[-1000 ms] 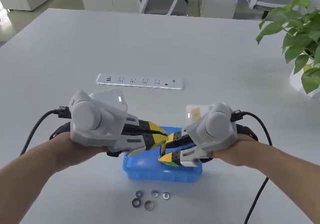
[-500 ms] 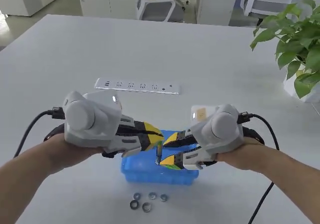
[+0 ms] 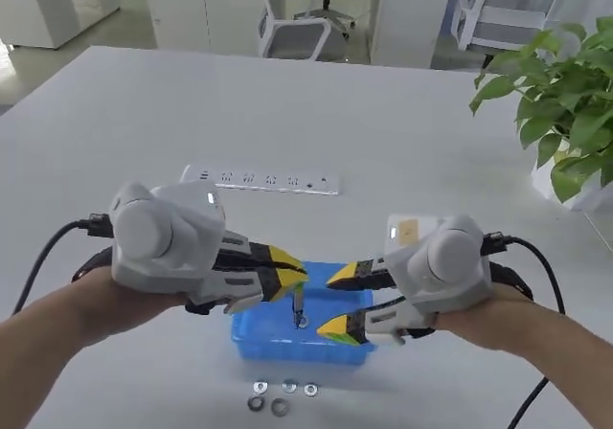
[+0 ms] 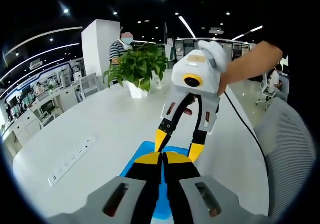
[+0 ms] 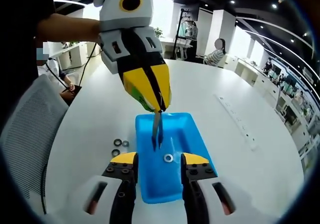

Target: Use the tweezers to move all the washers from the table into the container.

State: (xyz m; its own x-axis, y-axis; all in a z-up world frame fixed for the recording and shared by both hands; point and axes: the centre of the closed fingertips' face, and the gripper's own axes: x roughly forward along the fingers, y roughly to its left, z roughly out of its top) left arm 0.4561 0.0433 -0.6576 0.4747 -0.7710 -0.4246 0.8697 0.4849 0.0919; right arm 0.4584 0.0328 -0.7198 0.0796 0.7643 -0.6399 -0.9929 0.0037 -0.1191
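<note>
My left gripper (image 3: 292,268) is shut on a pair of thin tweezers (image 3: 298,306), which hang tip down into the blue container (image 3: 287,348). Seen from the right gripper view, the tweezers (image 5: 157,129) point at the container's floor (image 5: 172,184), where one washer (image 5: 168,158) lies. Several washers (image 3: 283,395) sit on the table just in front of the container, and some of them (image 5: 119,146) lie left of it in the right gripper view. My right gripper (image 3: 332,302) stands open over the container's right end, beside the tweezers and not touching them. The left gripper view shows my shut left gripper (image 4: 162,156) facing the open right gripper (image 4: 178,145).
A white power strip (image 3: 261,178) lies on the table beyond the container. A potted plant (image 3: 565,113) stands at the far right. Cables trail from both grippers. Office chairs and cabinets stand past the far table edge.
The right gripper has drawn back to the right, away from the left one. The tweezers now hang from the left gripper alone, tips lower in the container. The head camera has tilted.
</note>
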